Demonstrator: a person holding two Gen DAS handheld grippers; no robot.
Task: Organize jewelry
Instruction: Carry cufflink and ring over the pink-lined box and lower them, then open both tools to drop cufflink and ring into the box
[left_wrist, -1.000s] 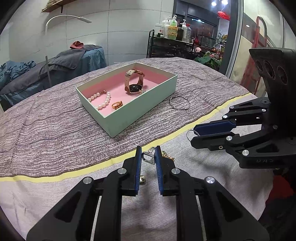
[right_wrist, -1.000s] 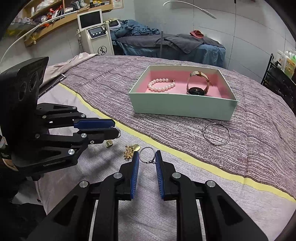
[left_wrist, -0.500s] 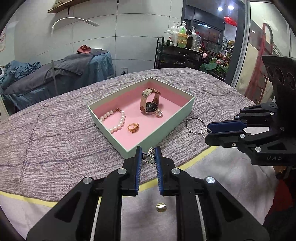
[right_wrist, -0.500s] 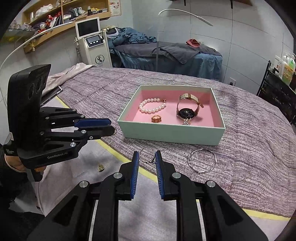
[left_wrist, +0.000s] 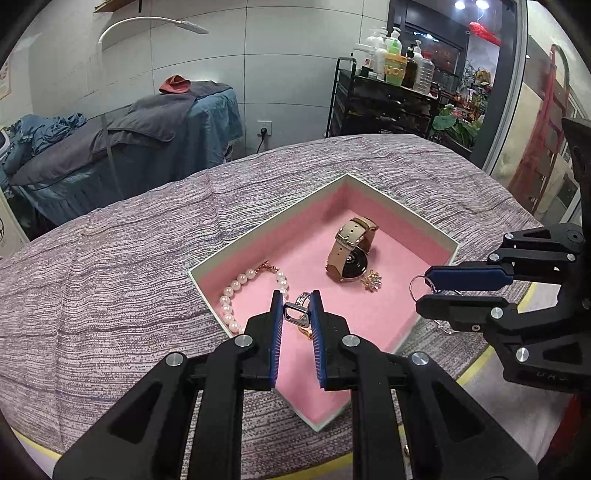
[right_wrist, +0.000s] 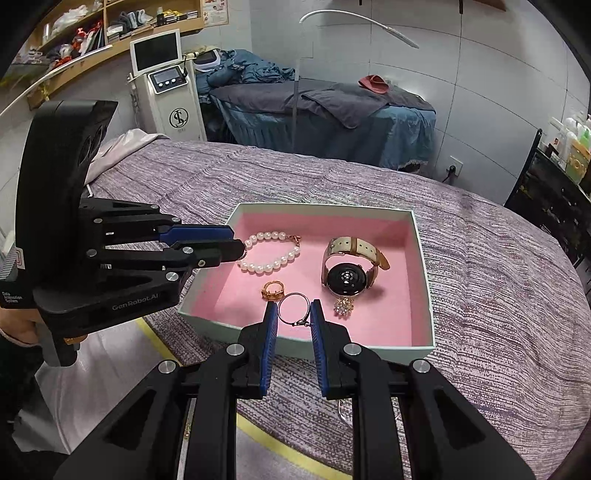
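A mint box (left_wrist: 266, 221) with pink lining lies on the bedspread. It holds a pearl bracelet (right_wrist: 271, 251), a tan-strapped watch (right_wrist: 349, 273), a gold ring (right_wrist: 273, 290) and a small sparkly brooch (right_wrist: 343, 306). My left gripper (left_wrist: 295, 306) is shut on a silver ring with a square top (left_wrist: 295, 315), held over the box's left part. My right gripper (right_wrist: 293, 312) is shut on a thin silver ring (right_wrist: 300, 322) above the box's near wall. Each gripper also shows in the other's view: the right gripper (left_wrist: 421, 291) and the left gripper (right_wrist: 240, 247).
The striped purple bedspread (left_wrist: 110, 277) has a yellow band near its front edge. A thin silver bangle (left_wrist: 441, 326) lies beside the box, mostly hidden under the right gripper. Behind stand a massage bed (right_wrist: 332, 107), a white machine (right_wrist: 170, 92) and a bottle rack (left_wrist: 388, 92).
Both grippers have travelled forward from the pale sheet, across the yellow band, to above the box. Each ring stays pinched throughout. The loose gold pieces on the sheet have dropped out of view.
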